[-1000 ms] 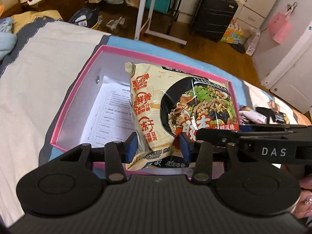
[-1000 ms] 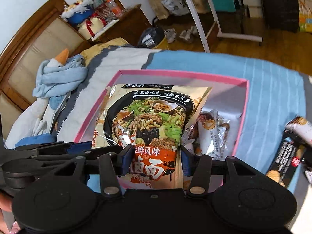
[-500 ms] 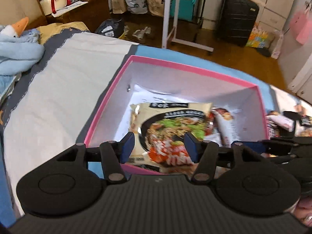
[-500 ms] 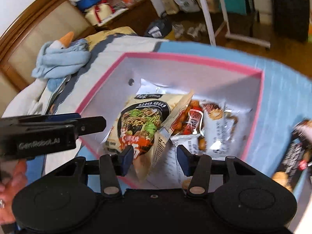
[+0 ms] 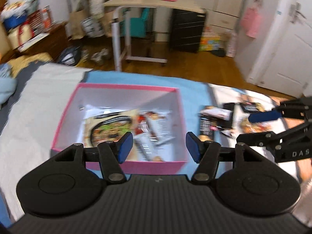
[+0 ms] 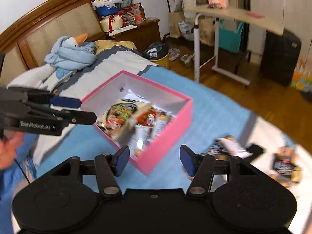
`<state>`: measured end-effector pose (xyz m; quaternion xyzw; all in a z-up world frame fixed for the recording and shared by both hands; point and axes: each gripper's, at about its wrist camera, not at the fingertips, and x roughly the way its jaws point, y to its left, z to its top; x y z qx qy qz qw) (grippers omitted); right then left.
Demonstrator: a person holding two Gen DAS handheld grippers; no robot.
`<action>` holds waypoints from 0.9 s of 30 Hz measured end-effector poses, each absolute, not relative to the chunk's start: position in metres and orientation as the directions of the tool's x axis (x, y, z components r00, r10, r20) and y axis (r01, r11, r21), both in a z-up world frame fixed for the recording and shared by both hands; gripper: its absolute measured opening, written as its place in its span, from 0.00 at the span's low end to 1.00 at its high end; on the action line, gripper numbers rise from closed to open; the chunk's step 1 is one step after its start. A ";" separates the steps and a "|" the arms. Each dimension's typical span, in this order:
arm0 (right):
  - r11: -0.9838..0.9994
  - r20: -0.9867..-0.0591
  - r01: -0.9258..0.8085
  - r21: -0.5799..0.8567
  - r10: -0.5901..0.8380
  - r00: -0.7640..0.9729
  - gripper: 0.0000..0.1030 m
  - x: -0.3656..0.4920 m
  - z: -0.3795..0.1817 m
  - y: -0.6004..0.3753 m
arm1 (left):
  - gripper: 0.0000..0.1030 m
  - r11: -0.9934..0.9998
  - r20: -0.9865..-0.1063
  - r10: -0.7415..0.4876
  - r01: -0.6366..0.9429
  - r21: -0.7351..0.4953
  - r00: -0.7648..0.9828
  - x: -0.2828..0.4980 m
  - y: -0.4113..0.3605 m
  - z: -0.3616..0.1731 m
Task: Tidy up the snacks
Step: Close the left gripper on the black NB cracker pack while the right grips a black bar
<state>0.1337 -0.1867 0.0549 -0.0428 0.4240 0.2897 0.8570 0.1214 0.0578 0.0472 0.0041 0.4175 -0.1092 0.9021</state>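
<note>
A beige instant-noodle packet printed with a dark bowl of noodles and greens (image 5: pixel 109 128) lies flat inside a square pink cardboard box with white inner walls (image 5: pixel 136 164), at the centre of the left wrist view, on a blue and grey bedspread (image 5: pixel 39 105). Beside it in the box lie red and silver snack packets (image 5: pixel 154 128), blurred by motion. The left gripper (image 5: pixel 159 147) hangs above the box's near edge; its blue-padded jaws have just been opening and stand spread with nothing between them. The right gripper (image 6: pixel 154 159) hangs over the box's near corner, its jaws also just opened further, spread and empty. Only the left wrist view shows white doors at the right and dark snack packets (image 5: pixel 214 117) just right of the box. Only the right wrist view shows a wooden headboard (image 6: pixel 48 25) and a goose-shaped soft toy wrapped in pale blue cloth (image 6: pixel 72 52) in the upper left, and a hand (image 6: pixel 8 150) gripping the left gripper at the left edge.
</note>
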 end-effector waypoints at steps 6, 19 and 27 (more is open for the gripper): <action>0.823 -0.740 -0.568 -0.015 0.372 0.560 0.70 0.100 0.069 -0.237 | 0.59 0.944 -0.754 -0.270 0.318 -0.086 0.599 0.110 -0.002 0.052; 0.907 -0.692 -0.400 0.132 0.373 0.618 0.75 0.145 0.021 -0.350 | 0.65 0.902 -0.793 -0.355 0.403 -0.152 0.495 0.145 -0.090 -0.013; 0.932 -0.720 -0.362 0.032 0.273 0.638 0.75 0.188 -0.038 -0.361 | 0.65 0.911 -0.802 -0.361 0.362 -0.196 0.476 0.184 -0.112 -0.070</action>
